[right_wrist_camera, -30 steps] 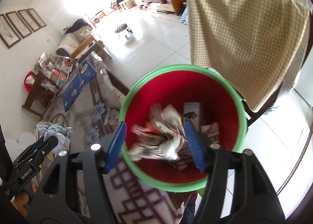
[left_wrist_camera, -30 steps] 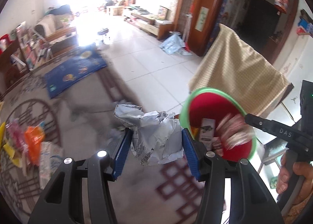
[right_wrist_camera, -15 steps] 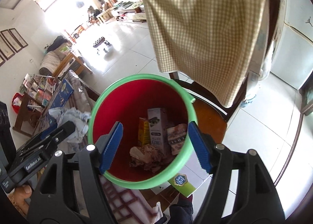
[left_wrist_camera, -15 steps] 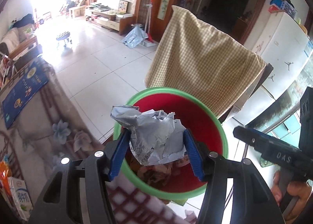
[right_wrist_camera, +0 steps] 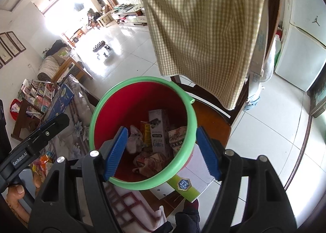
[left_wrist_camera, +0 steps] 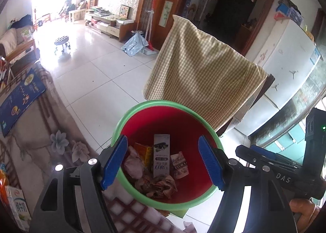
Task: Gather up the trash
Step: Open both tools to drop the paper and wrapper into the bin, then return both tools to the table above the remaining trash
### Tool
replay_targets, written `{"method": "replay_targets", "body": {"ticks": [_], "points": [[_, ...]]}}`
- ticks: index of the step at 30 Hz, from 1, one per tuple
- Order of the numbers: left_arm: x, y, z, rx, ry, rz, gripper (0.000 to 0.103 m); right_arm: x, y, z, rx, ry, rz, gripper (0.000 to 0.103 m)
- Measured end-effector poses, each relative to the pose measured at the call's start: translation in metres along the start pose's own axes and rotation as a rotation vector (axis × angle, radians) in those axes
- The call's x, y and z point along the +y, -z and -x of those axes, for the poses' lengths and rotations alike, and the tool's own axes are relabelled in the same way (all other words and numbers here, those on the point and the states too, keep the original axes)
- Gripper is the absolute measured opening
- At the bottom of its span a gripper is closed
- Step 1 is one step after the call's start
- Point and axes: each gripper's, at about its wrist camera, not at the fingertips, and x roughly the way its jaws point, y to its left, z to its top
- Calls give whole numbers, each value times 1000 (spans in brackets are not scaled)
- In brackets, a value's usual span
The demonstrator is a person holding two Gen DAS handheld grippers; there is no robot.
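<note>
**Both grippers spread wide above the trash bucket**

1. Left gripper (left_wrist_camera: 163, 159): jaws spread wide, nothing between the blue pads (left_wrist_camera: 114, 159). It is positioned over the near rim of the bucket (left_wrist_camera: 130, 114), pointing down into it.

2. Right gripper (right_wrist_camera: 162, 151): jaws spread wide, nothing held. One blue pad lies over the inside of the bucket (right_wrist_camera: 97, 110); the other lies outside the rim on the chair side. In the left wrist view the right gripper (left_wrist_camera: 271, 163) appears side-on at the lower right, beside the bucket.

3. Bucket: red inside, green rim. It stands just beside the edge of the patterned table (left_wrist_camera: 30, 131), in front of a wooden chair (right_wrist_camera: 212, 114) that has a yellow checked cloth (left_wrist_camera: 199, 78) draped over its back.

4. Trash, all inside the bucket:
   - a tall white milk carton (left_wrist_camera: 161, 155) leaning upright near the middle;
   - a small yellow box (left_wrist_camera: 143, 150) just beside the carton;
   - a printed wrapper (left_wrist_camera: 179, 164) on the carton's other side;
   - crumpled paper (left_wrist_camera: 156, 186) on the bottom, near side;
   - a pale crumpled wad (left_wrist_camera: 133, 161) against the wall next to the left pad.

5. Other items: a white and green box (right_wrist_camera: 189, 180) lies under the bucket's edge on the chair side. A milk carton (left_wrist_camera: 17, 208) and an orange packet (left_wrist_camera: 3, 182) lie on the table, well apart from the bucket.
</note>
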Motion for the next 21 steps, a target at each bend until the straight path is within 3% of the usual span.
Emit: {"method": "replay_targets", "body": {"ticks": [9,21], "points": [[50,31,50,-55,-91,106,69,49,8,-7,21,-49,103,70],[174,104,122,-73,-263,356,70,154,53,-27,110,-121,271,70]]}}
